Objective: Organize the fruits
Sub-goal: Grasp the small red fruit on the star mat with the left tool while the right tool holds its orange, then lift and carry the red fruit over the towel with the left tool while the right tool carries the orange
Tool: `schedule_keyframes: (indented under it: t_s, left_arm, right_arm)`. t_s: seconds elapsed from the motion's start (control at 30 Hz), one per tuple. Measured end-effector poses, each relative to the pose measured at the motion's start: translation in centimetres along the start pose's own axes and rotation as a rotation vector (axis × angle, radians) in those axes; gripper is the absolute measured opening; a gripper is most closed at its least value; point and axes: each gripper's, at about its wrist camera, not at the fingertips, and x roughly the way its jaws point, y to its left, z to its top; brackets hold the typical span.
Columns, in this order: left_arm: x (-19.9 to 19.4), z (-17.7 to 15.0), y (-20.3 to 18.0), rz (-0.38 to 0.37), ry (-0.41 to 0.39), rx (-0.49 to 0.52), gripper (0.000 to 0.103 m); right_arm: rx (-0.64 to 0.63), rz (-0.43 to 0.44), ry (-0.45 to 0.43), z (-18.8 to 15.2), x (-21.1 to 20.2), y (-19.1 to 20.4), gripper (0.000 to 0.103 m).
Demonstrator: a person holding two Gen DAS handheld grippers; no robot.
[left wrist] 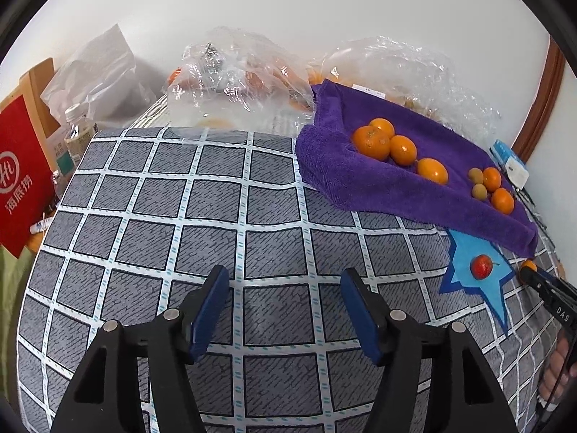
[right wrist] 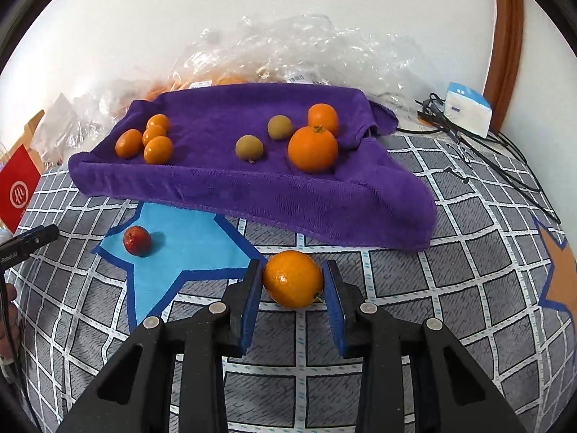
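Observation:
A purple towel [right wrist: 259, 187] covers a raised tray and holds several oranges [right wrist: 313, 148] and two brownish-green fruits [right wrist: 249, 148]. It also shows in the left wrist view [left wrist: 360, 176]. A small red fruit [right wrist: 136, 240] lies on a blue star patch [right wrist: 187, 241]. My right gripper [right wrist: 293, 281] is shut on an orange [right wrist: 292, 278] low over the checked cloth, just in front of the towel. My left gripper [left wrist: 285, 288] is open and empty over the checked cloth, left of the towel.
Crumpled clear plastic bags [left wrist: 234, 79] with more fruit lie behind the towel. A red bag [left wrist: 21, 176] and bottles [left wrist: 77, 137] stand at the left. A white box [right wrist: 467, 108] and black cables [right wrist: 487, 151] lie at the right. An orange star patch [right wrist: 562, 270] shows at the far right.

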Motion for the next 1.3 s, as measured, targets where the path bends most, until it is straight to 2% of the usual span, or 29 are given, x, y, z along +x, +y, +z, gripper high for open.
schedule_keyframes:
  t_s: [0.17,0.27,0.37,0.5,0.63,0.73,0.9,1.0,1.03,1.07,1.17,1.3]
  left_arm:
    - [-0.1,-0.2,-0.6,0.034,0.005,0.028,0.062]
    - [-0.5,-0.4,-1.7,0.054,0.016,0.054,0.060]
    - [-1.8,-0.3,-3.8,-0.047,0.006,0.056,0.060]
    - [-2.7,0.1,-8.0,-0.155,-0.008,0.126,0.060]
    - [-1.6,0.0,-11.4,-0.219,0.021,0.167,0.060]
    - [-0.6,-0.1,-13.3,-0.239,0.038,0.187,0.056]
    - [0.8,0.0,-15.6,-0.248,0.049,0.206,0.047]
    - [1.9,-0.4,-16.5,-0.225,0.074,0.211,0.034]
    - [2.2,-0.5,-16.6,-0.213,0.074,0.216,0.026]
    - [2.2,-0.5,-16.7,-0.195,0.052,0.219,0.023]
    - [2.0,-0.3,-16.1,-0.192,0.047,0.194,0.023]
    - [0.3,0.2,-13.1,-0.148,0.003,0.140,0.022]
  right_arm:
    - [0.015,0.038,0.020,-0.1,0.3,0.0,0.034]
    - [-0.012,0.022,0.003,-0.1,-0.3,0.0,0.034]
    - [-0.012,0.031,-0.016,0.1,-0.9,-0.6,0.034]
    - [-0.028,0.023,0.001,-0.3,-0.3,-1.2,0.034]
    - [0.006,0.036,-0.005,-0.4,-0.1,-1.8,0.034]
    - [0.039,0.068,0.013,-0.4,0.3,-2.4,0.034]
    - [0.056,0.057,0.006,-0.4,0.3,-2.7,0.034]
    - [0.073,0.078,0.007,-0.5,0.3,-3.0,0.034]
    - [0.083,0.088,0.005,-0.5,0.3,-3.2,0.034]
    - [0.089,0.092,0.003,-0.5,0.2,-3.3,0.034]
    - [0.102,0.096,0.002,-0.5,0.2,-3.5,0.034]
    - [0.066,0.080,0.002,-0.5,0.1,-2.8,0.034]
